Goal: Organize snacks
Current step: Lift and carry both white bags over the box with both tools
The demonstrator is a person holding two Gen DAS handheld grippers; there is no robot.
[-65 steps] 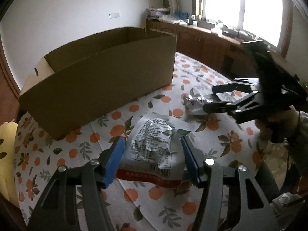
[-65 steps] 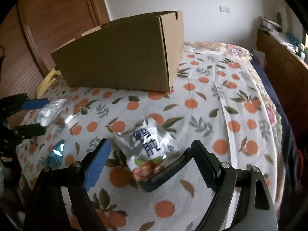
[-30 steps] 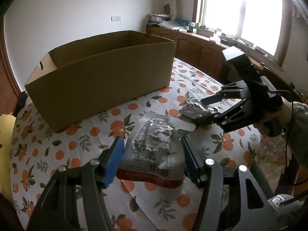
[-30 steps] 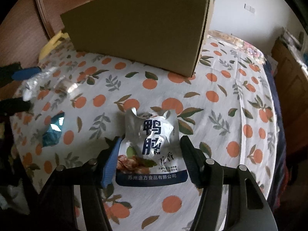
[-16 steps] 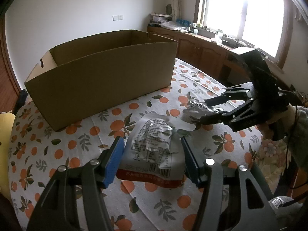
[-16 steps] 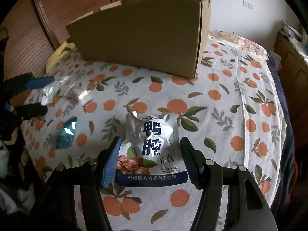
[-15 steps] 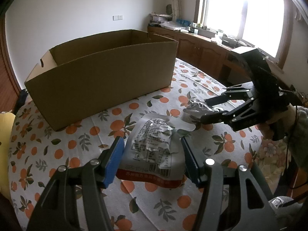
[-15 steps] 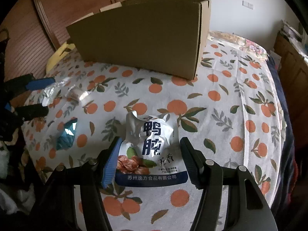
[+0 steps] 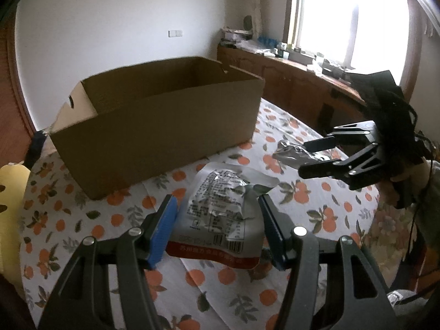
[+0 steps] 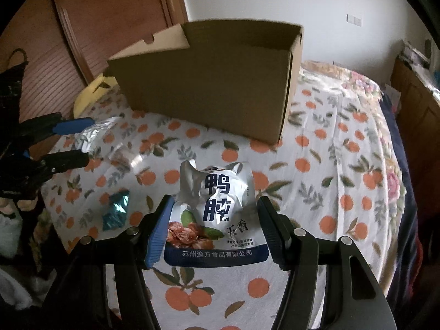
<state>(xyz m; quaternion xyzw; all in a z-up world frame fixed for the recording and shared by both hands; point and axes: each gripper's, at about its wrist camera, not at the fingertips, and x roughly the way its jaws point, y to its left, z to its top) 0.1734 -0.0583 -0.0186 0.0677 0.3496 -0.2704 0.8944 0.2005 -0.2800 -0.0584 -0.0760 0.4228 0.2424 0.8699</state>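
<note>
One open cardboard box (image 9: 154, 126) stood on the tabletop (image 10: 330, 165), on a white cloth printed with oranges and leaves; nothing lay between it and the two pairs of tongs, and I could not see into its bottom. The left tongs (image 9: 217, 228) were clenched on a silver snack pouch (image 9: 220, 211), its printed back and red bottom strip facing the camera, held above the cloth in front of the box. The right tongs (image 10: 214, 228) gripped a second pouch, a white and navy snack bag (image 10: 217, 209) with large Chinese characters, likewise short of the box's near wall. Two smaller things remained loose on the cloth between the holders: a teal foil wrapper (image 10: 115, 214) and a small clear-wrapped piece (image 10: 123, 156); so two packets held, two lying, one box. A yellow cushion (image 10: 90, 93) showed past the box's far corner; a wooden cabinet (image 9: 288, 82) with clutter ran beneath the bright window (image 9: 357, 19), and a wooden door (image 10: 115, 22) stood behind.
</note>
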